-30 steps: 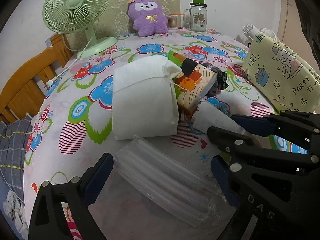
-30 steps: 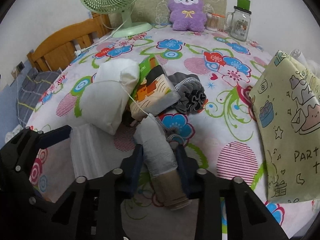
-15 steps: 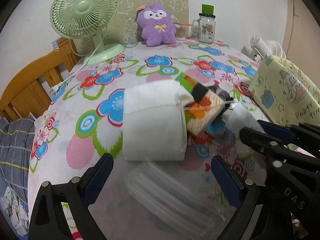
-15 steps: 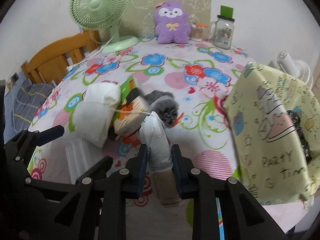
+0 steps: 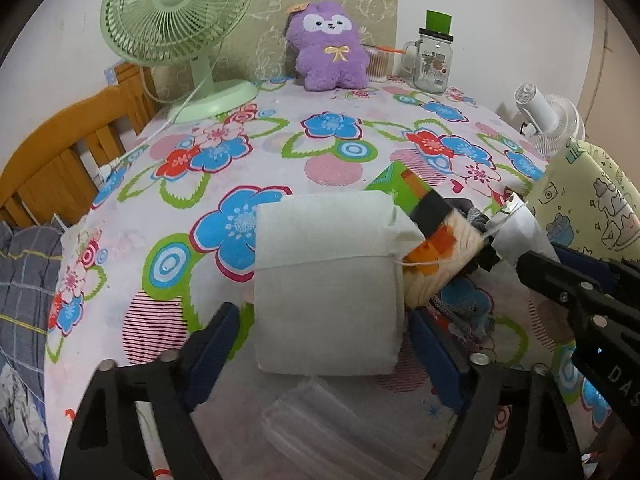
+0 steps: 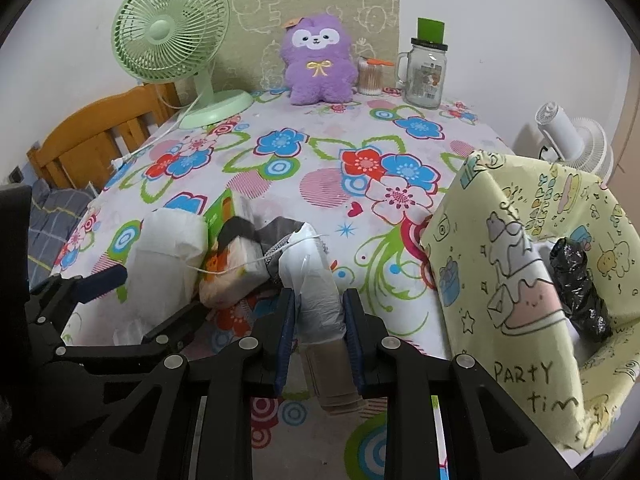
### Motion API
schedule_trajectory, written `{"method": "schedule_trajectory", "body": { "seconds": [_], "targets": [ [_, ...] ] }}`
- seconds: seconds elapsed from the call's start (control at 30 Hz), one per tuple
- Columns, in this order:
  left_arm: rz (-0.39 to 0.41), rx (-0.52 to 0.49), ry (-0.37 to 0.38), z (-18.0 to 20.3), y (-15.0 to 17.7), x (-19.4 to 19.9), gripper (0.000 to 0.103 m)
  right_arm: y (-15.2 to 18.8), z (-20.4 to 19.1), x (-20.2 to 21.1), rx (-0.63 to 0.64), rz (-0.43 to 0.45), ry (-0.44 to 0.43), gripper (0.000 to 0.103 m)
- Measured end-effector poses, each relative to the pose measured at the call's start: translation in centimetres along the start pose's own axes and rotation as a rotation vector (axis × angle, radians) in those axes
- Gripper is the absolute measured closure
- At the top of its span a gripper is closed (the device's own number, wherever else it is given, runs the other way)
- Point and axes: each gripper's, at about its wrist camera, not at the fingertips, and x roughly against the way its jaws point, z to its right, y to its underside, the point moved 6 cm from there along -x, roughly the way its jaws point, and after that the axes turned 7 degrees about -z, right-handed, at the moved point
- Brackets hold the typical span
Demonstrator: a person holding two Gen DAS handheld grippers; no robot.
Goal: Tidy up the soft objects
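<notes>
My left gripper (image 5: 326, 336) straddles a white drawstring pouch (image 5: 324, 280) lying on the flowered tablecloth. Its jaws are closing, and small gaps still show beside the pouch. My right gripper (image 6: 318, 304) is shut on a roll of white plastic bags (image 6: 316, 280) with a brown core, held just above the table. The pouch's drawstring (image 6: 240, 262) stretches across to the roll's tip. Behind the pouch lie an orange-and-green tissue pack (image 5: 432, 236) and a grey fabric piece (image 6: 280, 236). A yellow party bag (image 6: 516, 264) stands at the right with a black roll (image 6: 576, 292) inside.
A clear flat pack (image 5: 320, 420) lies under my left gripper. At the back stand a green fan (image 5: 176, 28), a purple plush (image 5: 328, 52), a swab cup (image 6: 370, 74) and a glass jar (image 5: 432, 60). A wooden chair (image 5: 60, 160) is left, a small white fan (image 6: 568, 140) right.
My left gripper moved forward from over the clear pack to either side of the white pouch and its jaws narrowed. My right gripper tightened on the roll and lifted it.
</notes>
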Motion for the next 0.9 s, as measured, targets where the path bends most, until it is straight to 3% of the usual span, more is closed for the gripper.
{"method": "schedule_trajectory", "body": {
  "seconds": [0.07,0.23,0.9],
  "targets": [
    [-0.015,0.01,0.012,-0.1,0.1,-0.3,0.031,-0.1,0.0,-0.4,-0.002,-0.007,-0.003,0.076],
    [0.002,0.014,0.018,-0.1,0.1,0.1,0.039,0.0,-0.2,-0.8,0.0,-0.013,-0.006,0.076],
    [0.125,-0.003,0.005,1.8,0.5,6.1,0.041,0.7,-0.4,3.2,0.005,0.058,-0.026,0.076]
  ]
}}
